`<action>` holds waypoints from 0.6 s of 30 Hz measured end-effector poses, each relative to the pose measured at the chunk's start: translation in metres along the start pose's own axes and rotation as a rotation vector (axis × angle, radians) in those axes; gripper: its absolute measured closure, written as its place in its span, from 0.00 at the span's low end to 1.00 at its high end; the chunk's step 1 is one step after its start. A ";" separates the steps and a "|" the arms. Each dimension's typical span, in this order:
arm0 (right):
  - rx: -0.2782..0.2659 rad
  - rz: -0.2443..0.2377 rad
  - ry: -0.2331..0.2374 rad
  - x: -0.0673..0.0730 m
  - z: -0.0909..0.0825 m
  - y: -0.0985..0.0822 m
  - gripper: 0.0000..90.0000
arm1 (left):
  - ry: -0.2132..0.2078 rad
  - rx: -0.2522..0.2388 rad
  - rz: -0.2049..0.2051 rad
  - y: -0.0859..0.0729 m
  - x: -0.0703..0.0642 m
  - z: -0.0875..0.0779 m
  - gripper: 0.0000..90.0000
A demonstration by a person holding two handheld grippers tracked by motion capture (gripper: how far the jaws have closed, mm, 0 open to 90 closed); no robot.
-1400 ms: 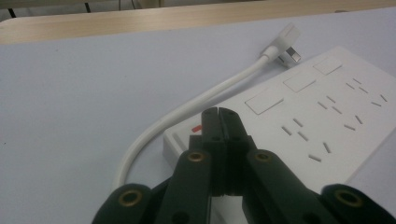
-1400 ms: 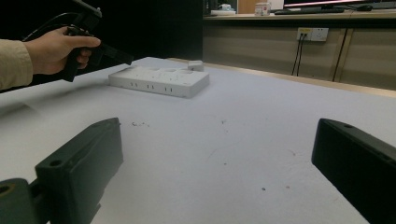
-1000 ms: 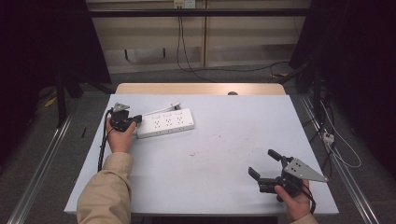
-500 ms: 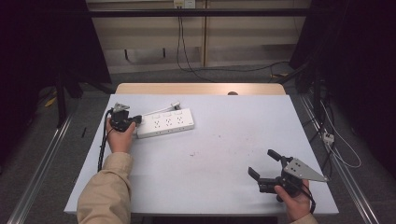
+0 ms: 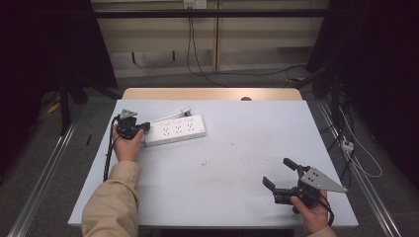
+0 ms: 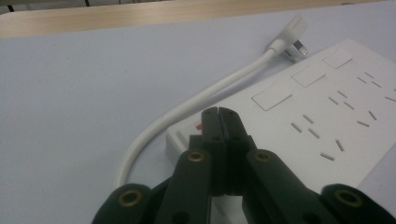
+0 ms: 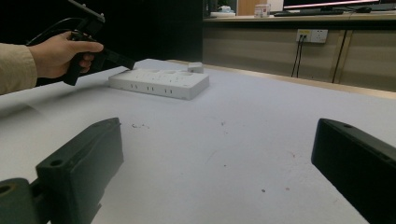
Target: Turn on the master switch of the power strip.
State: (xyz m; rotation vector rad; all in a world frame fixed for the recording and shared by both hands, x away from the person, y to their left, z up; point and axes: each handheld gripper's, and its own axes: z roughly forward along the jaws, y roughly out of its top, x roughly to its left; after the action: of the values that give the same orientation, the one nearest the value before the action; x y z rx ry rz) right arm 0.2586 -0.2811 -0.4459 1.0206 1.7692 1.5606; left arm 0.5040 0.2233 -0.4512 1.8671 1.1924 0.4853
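Observation:
A white power strip (image 5: 175, 130) lies on the pale table at the left, its short white cable (image 6: 187, 107) curling back to a plug (image 5: 185, 111) beside it. My left gripper (image 5: 145, 127) is shut, jaws pressed together with nothing between them, tips resting at the strip's left end by a small red switch (image 6: 199, 126). The strip (image 6: 317, 116) shows several socket faces in the left gripper view. My right gripper (image 5: 279, 172) rests near the table's front right corner, jaws wide open and empty. From there the strip (image 7: 159, 82) and the left gripper (image 7: 128, 62) lie far off.
The table (image 5: 237, 148) has a wooden strip along its far edge (image 5: 212, 94). Cables hang from a wall socket (image 5: 193, 4) behind, and more cables trail on the floor at the right (image 5: 351, 148). Dark curtains stand at both sides.

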 end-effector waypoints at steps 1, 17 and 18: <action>0.000 0.001 0.000 0.000 0.000 0.000 0.02 | -0.002 -0.002 -0.002 0.000 0.000 0.000 1.00; 0.001 0.003 0.002 0.000 0.000 0.000 0.02 | -0.001 -0.001 -0.006 0.000 -0.001 0.002 1.00; 0.000 0.004 0.003 0.000 0.000 0.000 0.02 | 0.000 0.001 -0.003 0.001 -0.001 0.002 1.00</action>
State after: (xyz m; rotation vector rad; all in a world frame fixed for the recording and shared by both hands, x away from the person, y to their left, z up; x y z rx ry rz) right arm 0.2584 -0.2808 -0.4462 1.0235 1.7701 1.5649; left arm 0.5052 0.2212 -0.4518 1.8662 1.1962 0.4832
